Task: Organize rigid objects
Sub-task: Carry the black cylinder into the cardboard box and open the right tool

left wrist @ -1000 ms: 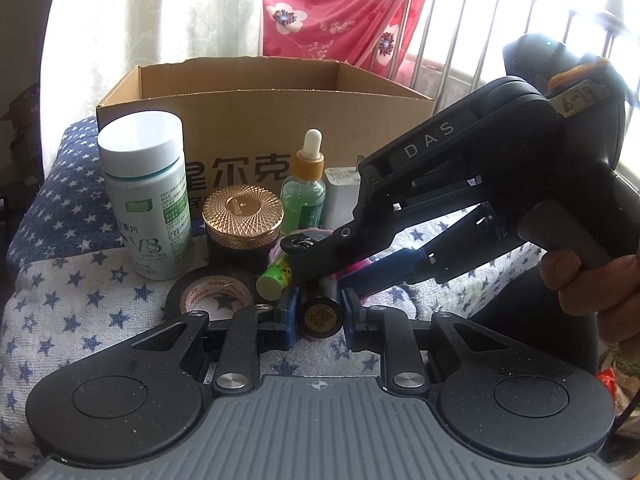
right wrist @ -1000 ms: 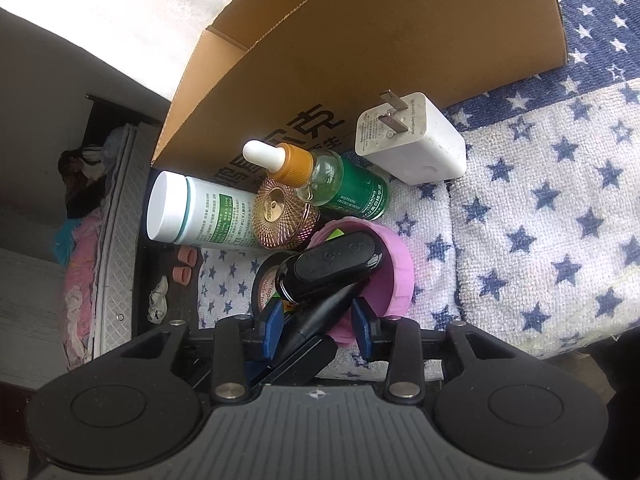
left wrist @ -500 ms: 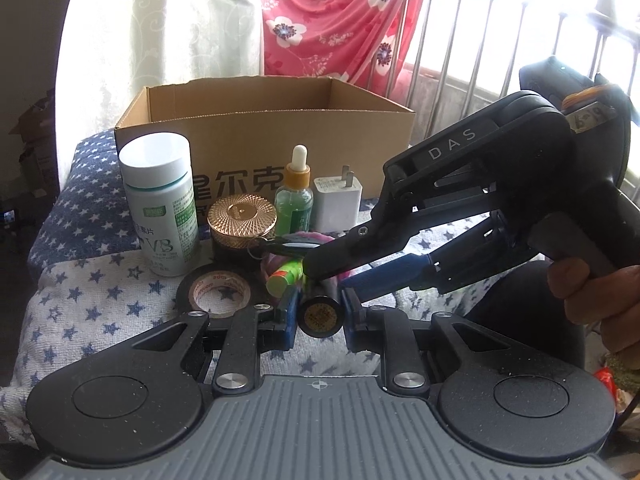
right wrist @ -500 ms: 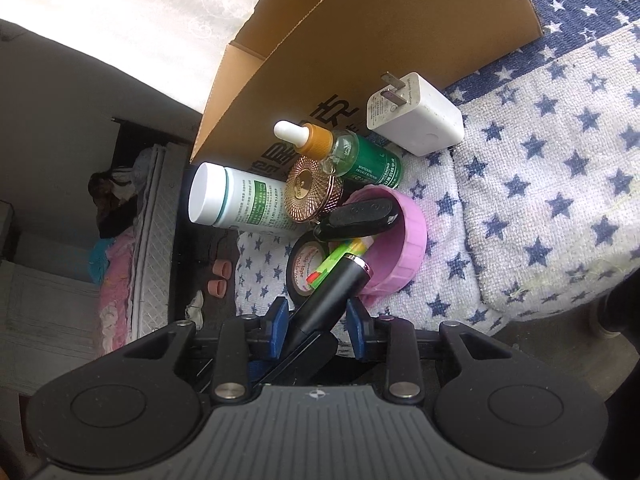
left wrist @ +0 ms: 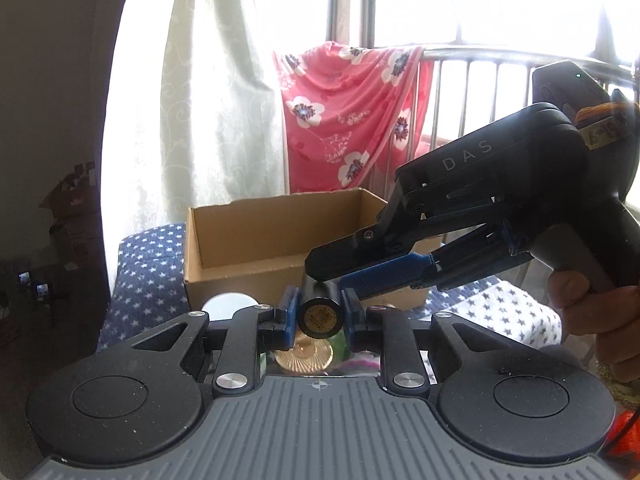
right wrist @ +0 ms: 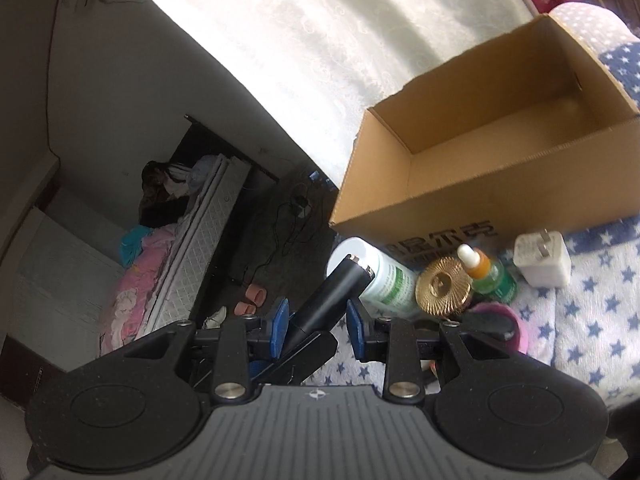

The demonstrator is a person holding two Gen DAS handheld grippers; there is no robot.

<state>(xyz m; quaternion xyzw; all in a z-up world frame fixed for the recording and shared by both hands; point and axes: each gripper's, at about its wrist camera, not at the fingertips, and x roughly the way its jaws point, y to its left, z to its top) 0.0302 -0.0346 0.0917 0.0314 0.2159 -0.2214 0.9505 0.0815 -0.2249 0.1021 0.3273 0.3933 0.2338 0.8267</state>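
Note:
A black tube [left wrist: 319, 315] sits between the pads of my left gripper [left wrist: 319, 312], which is shut on it; its round gold-labelled end faces the camera. The tube [right wrist: 334, 295] also shows in the right wrist view, raised above the cloth. My right gripper [right wrist: 318, 317] straddles the tube with a gap on each side; its fingers [left wrist: 372, 276] cross just above the tube in the left wrist view. The open cardboard box [left wrist: 256, 236] stands behind, seemingly empty [right wrist: 500, 120].
On the star-patterned cloth [right wrist: 592, 312] in front of the box stand a white bottle [right wrist: 384, 276], a gold-lidded jar [right wrist: 442, 286], a green dropper bottle [right wrist: 488, 276], a white charger [right wrist: 542, 258] and a pink bowl [right wrist: 508, 324]. A pink floral cloth [left wrist: 348, 120] hangs on a railing.
Both grippers have risen with the black tube, from down among the objects to above them. The box interior now shows and the objects sit lower in view.

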